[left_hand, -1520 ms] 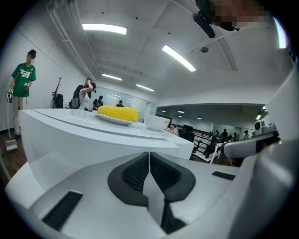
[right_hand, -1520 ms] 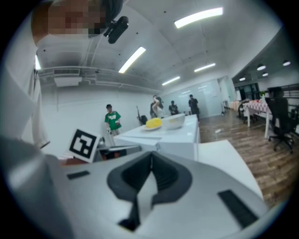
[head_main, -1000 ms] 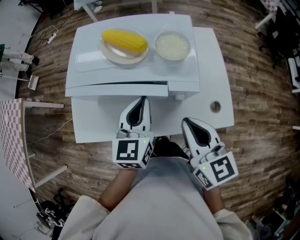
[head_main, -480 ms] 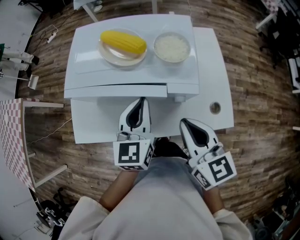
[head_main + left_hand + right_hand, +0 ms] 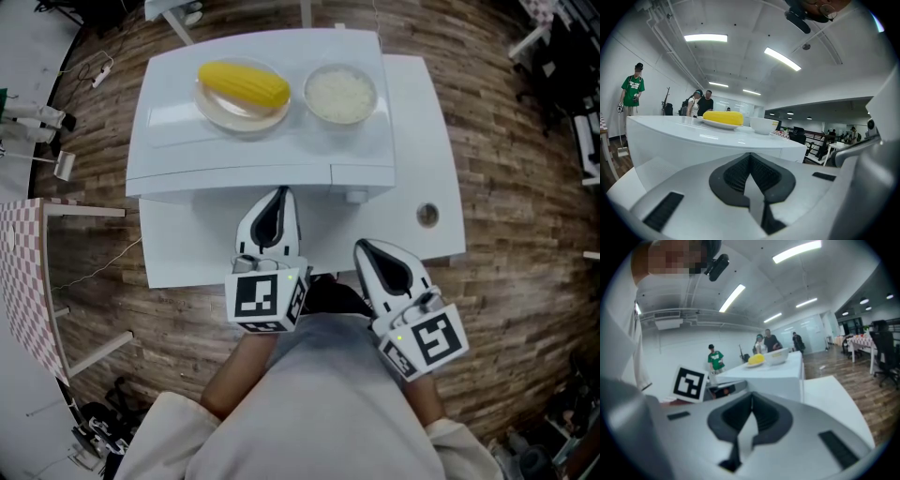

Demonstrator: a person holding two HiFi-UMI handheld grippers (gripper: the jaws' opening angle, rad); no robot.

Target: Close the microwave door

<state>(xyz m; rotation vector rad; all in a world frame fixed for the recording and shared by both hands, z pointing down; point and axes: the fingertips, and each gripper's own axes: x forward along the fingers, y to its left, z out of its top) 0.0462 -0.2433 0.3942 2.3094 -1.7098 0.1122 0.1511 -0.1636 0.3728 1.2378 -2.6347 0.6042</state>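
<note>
- Seam along the microwave door [image 5: 234, 180] top edge, frame centre, is thinner than a second ago; door looks about shut against the microwave [image 5: 272, 131].
- Left gripper [image 5: 279, 194] tip at door, right gripper [image 5: 362, 247] lower right; both jaws pressed together, empty.
- Door face, latch and tip contact hidden from above.

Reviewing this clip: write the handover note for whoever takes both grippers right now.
Left gripper: jaws shut, empty, tip at the front of the white microwave; contact can't be confirmed.
Right gripper: jaws shut, empty, over the white table, short of the microwave.
On the microwave's top: round plate with a yellow corn cob, and a bowl of white rice.
Microwave door: looks shut or nearly so from above; latching can't be told.
Left: check, probably one press.
</note>
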